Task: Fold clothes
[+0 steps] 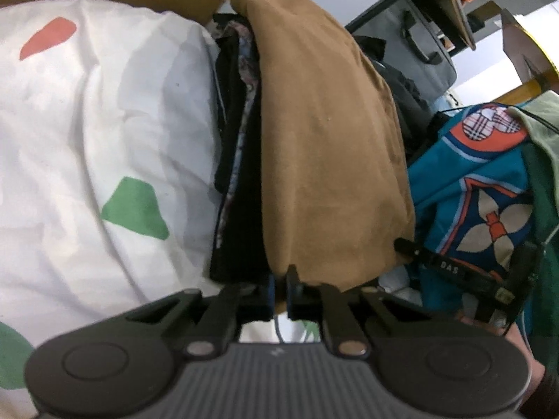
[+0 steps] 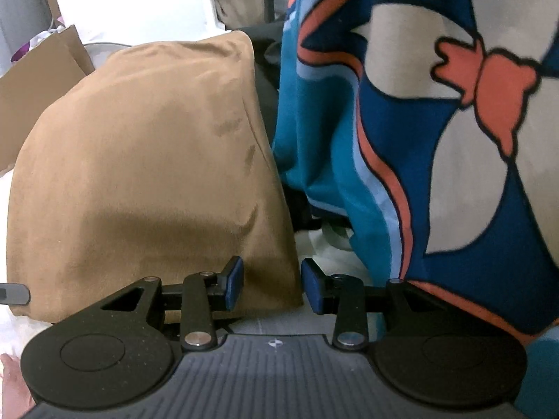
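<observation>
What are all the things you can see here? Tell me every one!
tan garment: one, brown, folded atop the dark clothes pile.
dark clothes pile: one stack, black and patterned, under the tan garment.
bedsheet: one, white with green and red blobs, left.
patterned cloth: one, blue, orange, cream, right.
grey bag: one, behind.
cardboard: one, brown, behind left.
left claw: nearly shut at the tan garment's near edge.
right claw: open, at its near right corner.
</observation>
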### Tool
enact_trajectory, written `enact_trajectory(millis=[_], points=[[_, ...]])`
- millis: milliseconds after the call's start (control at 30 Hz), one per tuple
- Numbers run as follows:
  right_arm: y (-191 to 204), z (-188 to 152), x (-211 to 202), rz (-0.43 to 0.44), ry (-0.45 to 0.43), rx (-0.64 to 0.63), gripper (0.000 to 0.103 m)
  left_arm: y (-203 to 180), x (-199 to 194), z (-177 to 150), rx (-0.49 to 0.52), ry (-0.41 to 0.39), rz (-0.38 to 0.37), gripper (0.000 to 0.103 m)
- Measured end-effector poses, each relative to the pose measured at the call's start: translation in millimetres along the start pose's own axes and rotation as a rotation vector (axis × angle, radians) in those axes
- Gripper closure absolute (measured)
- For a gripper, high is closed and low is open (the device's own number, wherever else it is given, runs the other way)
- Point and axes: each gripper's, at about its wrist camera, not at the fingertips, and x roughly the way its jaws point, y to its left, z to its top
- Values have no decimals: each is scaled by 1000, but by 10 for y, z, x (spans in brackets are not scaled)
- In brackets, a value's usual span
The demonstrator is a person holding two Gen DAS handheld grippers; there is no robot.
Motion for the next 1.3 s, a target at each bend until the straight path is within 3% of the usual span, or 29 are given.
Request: enact_trajectory(millis=[33,67,167,300,500,567,633,700,833,867,900,933,1000,1133,1300], points=[[-3,-7,-6,5,4,3,64,7,-14,0,1,-1,-1,97],[-7,-14,-12,10,7,6,76,14,-28,0,2,-2,-2,97],[4,-29,-42,21,23,5,95,35,-71,-1,5,-5,-5,98],[-13,-55,-158,42,36,32,97,64,-127,-2,8,-9,-9,98],[-42,-160,-59,-2,72,11,99,115,-33,-14,-11,2,12,97],[5,-176,-51,-13,74,-14,99,106,-13,-1,-14,12,19,95],[44,-179,-79,-26,67,-30,99,83,-47,5,-7,23,40,87],[57,-185,-111,-40,68,-33,98,74,-116,-2,-9,34,64,82],[68,-211,-212,-48,92,-4,94,68,-358,-9,-26,48,98,60],[79,-211,-249,-41,96,3,86,48,-458,-6,-21,37,105,54],[110,-203,-289,-25,102,-1,80,28,-558,-4,-15,26,112,37],[141,-194,-328,-8,109,-5,66,9,-663,-9,-15,15,125,28],[202,-165,-429,19,112,-6,59,-16,-859,2,-29,5,152,26],[303,-67,-671,73,99,13,58,-137,-1193,72,-17,-14,206,13],[385,56,-953,113,94,41,50,-295,-1468,168,-25,-18,244,8]])
